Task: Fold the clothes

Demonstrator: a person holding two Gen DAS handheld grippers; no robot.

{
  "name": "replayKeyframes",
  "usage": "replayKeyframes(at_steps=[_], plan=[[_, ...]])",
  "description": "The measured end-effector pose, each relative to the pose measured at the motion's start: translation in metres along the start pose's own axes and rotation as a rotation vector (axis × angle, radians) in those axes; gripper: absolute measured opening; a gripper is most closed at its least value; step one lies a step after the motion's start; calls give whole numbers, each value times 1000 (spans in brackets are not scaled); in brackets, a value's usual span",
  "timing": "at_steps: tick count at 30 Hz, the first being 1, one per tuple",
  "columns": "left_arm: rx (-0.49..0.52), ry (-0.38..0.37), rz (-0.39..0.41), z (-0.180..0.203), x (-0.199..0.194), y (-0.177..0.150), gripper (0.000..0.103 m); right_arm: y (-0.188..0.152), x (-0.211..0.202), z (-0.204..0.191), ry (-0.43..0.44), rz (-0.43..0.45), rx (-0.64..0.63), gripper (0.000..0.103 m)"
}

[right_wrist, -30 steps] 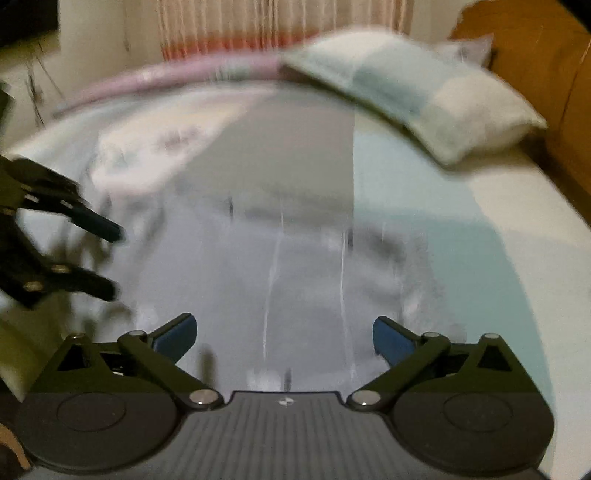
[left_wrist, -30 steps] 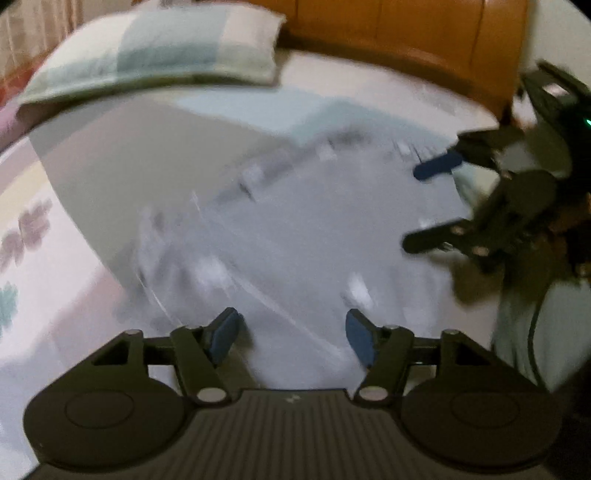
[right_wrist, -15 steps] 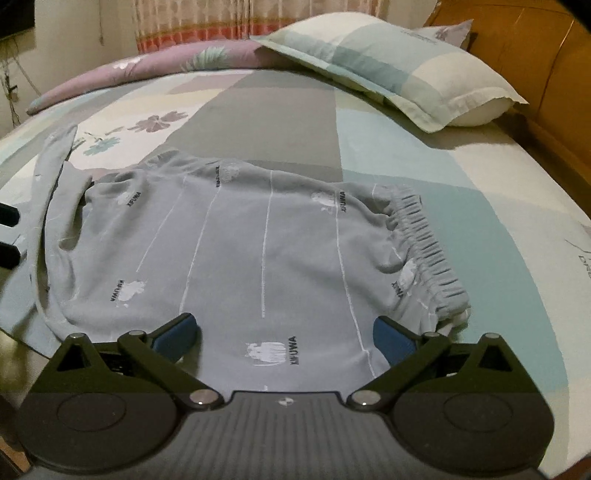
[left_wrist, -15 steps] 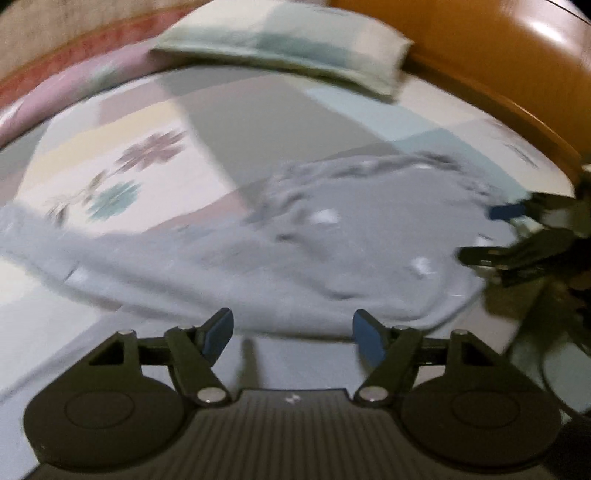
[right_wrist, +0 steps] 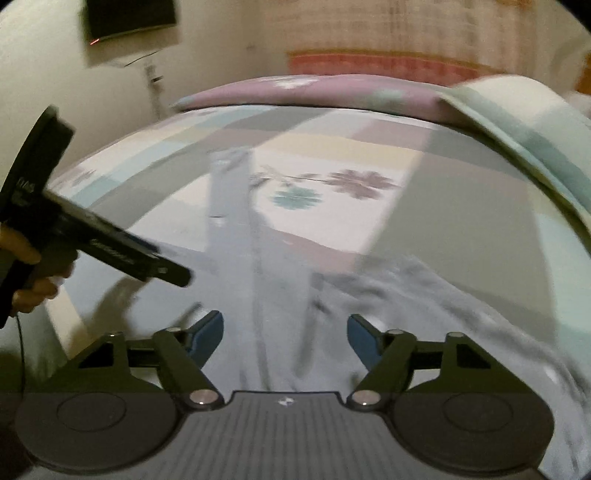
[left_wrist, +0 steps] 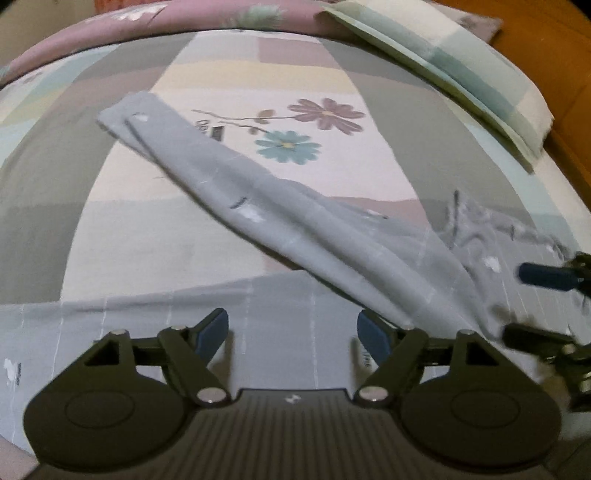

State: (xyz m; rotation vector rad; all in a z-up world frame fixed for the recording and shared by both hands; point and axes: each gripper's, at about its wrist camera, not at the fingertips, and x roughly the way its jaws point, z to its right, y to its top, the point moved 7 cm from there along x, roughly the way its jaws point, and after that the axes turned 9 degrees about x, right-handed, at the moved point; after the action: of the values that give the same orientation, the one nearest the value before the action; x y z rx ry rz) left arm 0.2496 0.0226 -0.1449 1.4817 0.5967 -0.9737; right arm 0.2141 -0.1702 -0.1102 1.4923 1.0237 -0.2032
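Grey trousers (left_wrist: 295,229) with small white prints lie spread on the patchwork bed sheet (left_wrist: 280,110). One leg runs from the far left down to the right; the other leg (left_wrist: 110,314) lies across the near edge. My left gripper (left_wrist: 291,332) hovers open just above that near leg, holding nothing. My right gripper (left_wrist: 532,306) shows open at the right edge, over the bunched seat. In the blurred right wrist view, the right gripper (right_wrist: 284,332) is open above the trousers (right_wrist: 369,314). The left gripper (right_wrist: 173,273) comes in from the left, held by a hand (right_wrist: 22,258).
A checked pillow (left_wrist: 461,70) lies at the far right against the wooden headboard (left_wrist: 554,55). A rolled purple quilt (right_wrist: 314,92) lines the far side of the bed. A dark screen (right_wrist: 129,18) hangs on the wall beyond.
Both views have swung left, from the waistband and seat toward the legs. The left gripper now hangs over the near leg. Both grippers have stayed open, the right one somewhat narrower.
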Motion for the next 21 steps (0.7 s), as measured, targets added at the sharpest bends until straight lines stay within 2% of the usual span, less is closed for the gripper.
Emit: replayKeyframes(at_steps=[1, 4, 13, 17, 21], plan=[[-17, -2, 2, -5, 1, 0, 78, 5, 11, -6, 12, -16, -11, 63], [-69, -18, 7, -18, 4, 0, 78, 13, 37, -18, 38, -48, -28, 58], [-170, -140, 22, -37, 8, 8, 78, 28, 98, -27, 139, -158, 51, 59], [-204, -191, 24, -39, 7, 9, 78, 30, 103, -37, 168, -168, 46, 60], [-237, -242, 26, -41, 6, 11, 79, 29, 91, -55, 232, -162, 2, 62]])
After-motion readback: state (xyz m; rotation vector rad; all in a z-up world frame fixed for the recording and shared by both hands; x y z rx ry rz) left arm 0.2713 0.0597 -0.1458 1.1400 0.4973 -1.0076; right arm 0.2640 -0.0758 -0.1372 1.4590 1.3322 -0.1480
